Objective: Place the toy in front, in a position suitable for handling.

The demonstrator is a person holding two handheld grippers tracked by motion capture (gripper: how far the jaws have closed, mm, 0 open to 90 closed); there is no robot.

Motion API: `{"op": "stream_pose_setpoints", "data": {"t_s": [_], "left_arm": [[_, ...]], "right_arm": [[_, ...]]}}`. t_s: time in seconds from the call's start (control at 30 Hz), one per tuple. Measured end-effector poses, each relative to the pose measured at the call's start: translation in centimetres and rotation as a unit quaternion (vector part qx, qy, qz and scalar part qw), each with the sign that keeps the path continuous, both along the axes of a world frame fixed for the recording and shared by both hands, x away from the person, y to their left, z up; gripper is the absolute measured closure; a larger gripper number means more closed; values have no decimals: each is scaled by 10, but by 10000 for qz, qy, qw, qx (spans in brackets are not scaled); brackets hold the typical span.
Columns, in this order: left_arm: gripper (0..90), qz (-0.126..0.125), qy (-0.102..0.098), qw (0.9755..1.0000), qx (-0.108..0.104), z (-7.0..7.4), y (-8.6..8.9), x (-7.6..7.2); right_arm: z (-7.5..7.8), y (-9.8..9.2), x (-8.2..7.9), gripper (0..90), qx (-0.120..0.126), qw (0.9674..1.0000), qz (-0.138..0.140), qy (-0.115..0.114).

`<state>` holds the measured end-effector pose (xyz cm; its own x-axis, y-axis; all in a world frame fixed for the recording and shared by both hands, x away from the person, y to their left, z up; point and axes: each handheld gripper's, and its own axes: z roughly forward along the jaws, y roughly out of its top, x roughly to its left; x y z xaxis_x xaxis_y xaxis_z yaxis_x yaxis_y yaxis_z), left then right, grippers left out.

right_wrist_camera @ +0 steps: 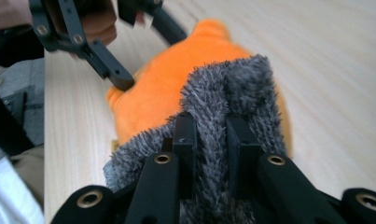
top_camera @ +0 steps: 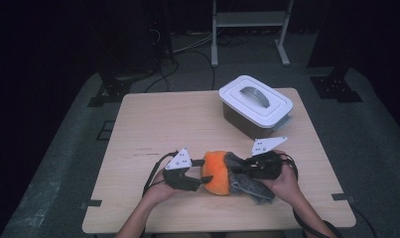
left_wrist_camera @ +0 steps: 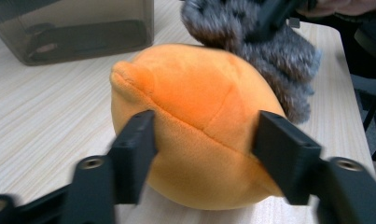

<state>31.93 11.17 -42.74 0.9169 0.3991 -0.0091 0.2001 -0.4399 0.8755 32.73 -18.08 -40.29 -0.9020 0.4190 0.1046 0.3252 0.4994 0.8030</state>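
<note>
On the worktop (top_camera: 153, 124), near the person's edge, lies an orange plush (top_camera: 216, 174) with a grey furry part (top_camera: 247, 182) on its right side; whether the grey is a cover, a sock or part of the toy cannot be told. The left hand-held gripper (top_camera: 200, 179) has its jaws spread wide around the plush, one jaw against each flank, as the left gripper view shows (left_wrist_camera: 199, 135); they touch or nearly touch the fabric without visibly denting it, so this looks like a steadying hold more than a firm clamp. The right hand-held gripper (top_camera: 242, 166) has its jaws drawn narrow on a ridge of the grey fur (right_wrist_camera: 227, 98), pinching the pile between them (right_wrist_camera: 212, 140). The two seem set opposite each other so that one end can be anchored while the grey piece is pulled off or pulled over the orange body; which of those is meant cannot be said. Well apart, at the far right of the worktop, stands a box (top_camera: 247, 119) with smoky see-through walls and a white lid (top_camera: 254, 101) with a grey handle (top_camera: 255, 95), closed. In the left gripper view dark shapes show through its wall (left_wrist_camera: 83, 37), too dim to name.
</note>
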Motion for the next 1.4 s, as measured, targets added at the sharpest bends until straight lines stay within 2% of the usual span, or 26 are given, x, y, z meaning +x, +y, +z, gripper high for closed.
{"op": "stream_pose_setpoints", "data": {"t_s": [0.03,0.07,0.13,0.23,0.27,0.3,0.33,0.47,0.53,0.6,0.67,0.77,0.8,0.83,0.87,0.9,0.93,1.03,1.1,1.17,1.2,1.27,1.37,1.4], "left_arm": [[214,126,73,9999,43,1,-1,1],[186,140,142,9998,-30,0,-2,2],[206,47,213,9997,-84,-1,-5,1],[291,-37,85,9999,-60,-1,-9,-2],[328,-86,-19,9999,-56,0,-12,-4],[340,-86,-19,9999,-56,0,-12,-4],[349,-122,-102,9999,-24,1,-14,-6],[364,-282,-416,9986,167,3,-20,-14],[373,-300,-452,9982,240,3,-18,-14],[376,-287,-445,9983,228,2,-17,-14],[378,-287,-418,9985,211,1,-15,-13],[378,-358,-449,9982,165,1,-16,-13],[379,-454,-556,9972,185,1,-18,-15],[380,-454,-556,9972,185,1,-18,-15],[380,-483,-596,9968,201,2,-19,-16],[380,-520,-655,9963,218,2,-19,-17],[382,-577,-734,9952,279,2,-20,-19],[383,-584,-723,9953,285,2,-18,-19],[384,-565,-640,9962,182,1,-18,-18],[385,-587,-658,9959,190,2,-19,-19],[388,-630,-706,9953,222,3,-20,-19],[388,-718,-811,9938,247,3,-21,-21],[389,-892,-1038,9899,369,5,-25,-25],[389,-950,-1096,9889,333,5,-26,-27]], "right_arm": [[-1,1,0,758,-44,10000,68,34],[-2,2,-1,759,-98,9998,162,107],[-3,1,-3,761,-151,9996,224,111],[1,-2,-5,768,-203,9995,209,96],[8,-2,-9,769,-72,9998,173,-76],[8,-2,-9,769,-72,9998,173,-76],[18,1,-14,768,241,9992,252,-181],[26,11,-18,759,320,9984,368,-275],[17,14,-15,762,116,9989,400,-225],[14,11,-13,762,138,9991,385,-140],[10,3,-8,763,47,9996,247,-99],[8,-10,-2,763,78,10000,-1,24],[11,-11,-3,764,251,9997,-11,28],[11,-11,-3,764,251,9997,-11,28],[17,-7,-7,763,405,9991,119,-49],[17,-7,-7,763,405,9991,119,-49],[20,0,-10,763,382,9989,235,-113],[18,2,-10,763,239,9993,270,-127],[12,-2,-5,769,189,9996,192,-61],[5,-13,3,769,254,9996,7,133],[5,-21,7,769,263,9994,-177,159],[7,-22,6,769,324,9992,-193,156],[18,-18,0,768,548,9985,-36,36],[23,-14,-4,768,620,9981,71,-22]]}}
